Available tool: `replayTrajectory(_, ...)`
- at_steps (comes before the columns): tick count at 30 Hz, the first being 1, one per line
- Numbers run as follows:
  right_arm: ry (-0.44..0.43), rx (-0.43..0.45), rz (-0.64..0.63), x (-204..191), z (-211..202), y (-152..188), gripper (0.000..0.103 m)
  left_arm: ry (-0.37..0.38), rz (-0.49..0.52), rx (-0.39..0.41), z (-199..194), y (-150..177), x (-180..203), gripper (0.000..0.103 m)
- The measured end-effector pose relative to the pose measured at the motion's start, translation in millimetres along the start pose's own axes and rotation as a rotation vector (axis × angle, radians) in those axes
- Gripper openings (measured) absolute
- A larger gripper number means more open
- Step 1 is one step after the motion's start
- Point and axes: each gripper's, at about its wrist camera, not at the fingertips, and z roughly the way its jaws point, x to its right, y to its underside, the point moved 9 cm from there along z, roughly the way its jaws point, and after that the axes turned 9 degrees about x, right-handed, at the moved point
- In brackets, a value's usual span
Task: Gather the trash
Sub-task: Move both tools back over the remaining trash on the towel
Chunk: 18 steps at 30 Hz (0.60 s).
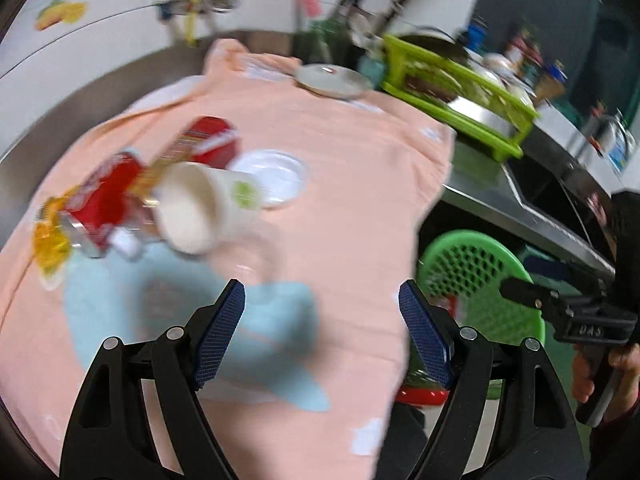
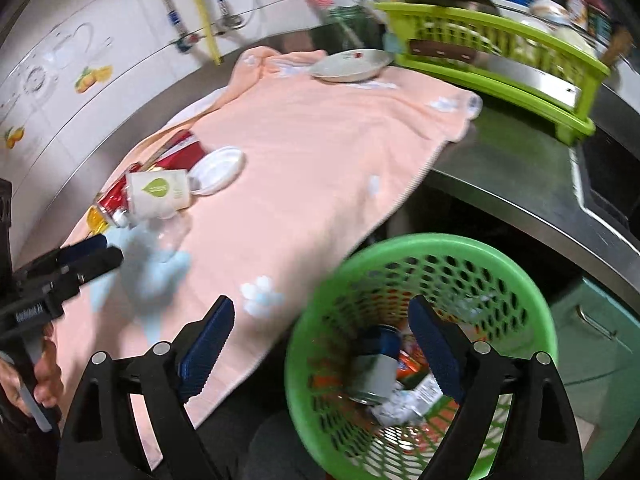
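A white paper cup (image 1: 200, 204) lies on its side on a pink towel (image 1: 340, 184), next to red wrappers (image 1: 108, 196), a yellow wrapper (image 1: 50, 240) and a white plastic lid (image 1: 272, 174). A clear plastic cup (image 1: 252, 256) lies just ahead of my left gripper (image 1: 322, 304), which is open and empty above the towel. My right gripper (image 2: 322, 316) is open and empty over the rim of a green basket (image 2: 500, 256) that holds a can (image 2: 378, 368) and crumpled wrappers. The cup (image 2: 160, 194) and lid (image 2: 218, 170) also show in the right wrist view.
A green dish rack (image 2: 500, 64) with dishes stands at the back right beside a steel sink (image 1: 560, 196). A plate (image 2: 348, 66) rests on the towel's far end. The tiled wall (image 2: 100, 40) with pipes runs behind the counter.
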Motion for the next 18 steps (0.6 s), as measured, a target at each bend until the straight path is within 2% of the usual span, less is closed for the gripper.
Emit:
replayTrajectory(10, -0.096, -0.04, -0.071, -69.6, 34.8, -5.2, 0.086, -0.093, -0.136, 0.058, -27.7, -12.0, -92.3, 0.079)
replayTrajectory(16, -0.157, -0.085, -0.074, -116.0, 56.8, -9.7, 0.086, -0.108, -0.192, 0.07, -32.6, -10.9, -120.4, 0.079)
replayTrajectory(18, -0.151, -0.094, -0.067, -126.8, 64.3, -13.3, 0.086, -0.105, -0.204, 0.075, -33.6, -9.1, -124.9, 0.079)
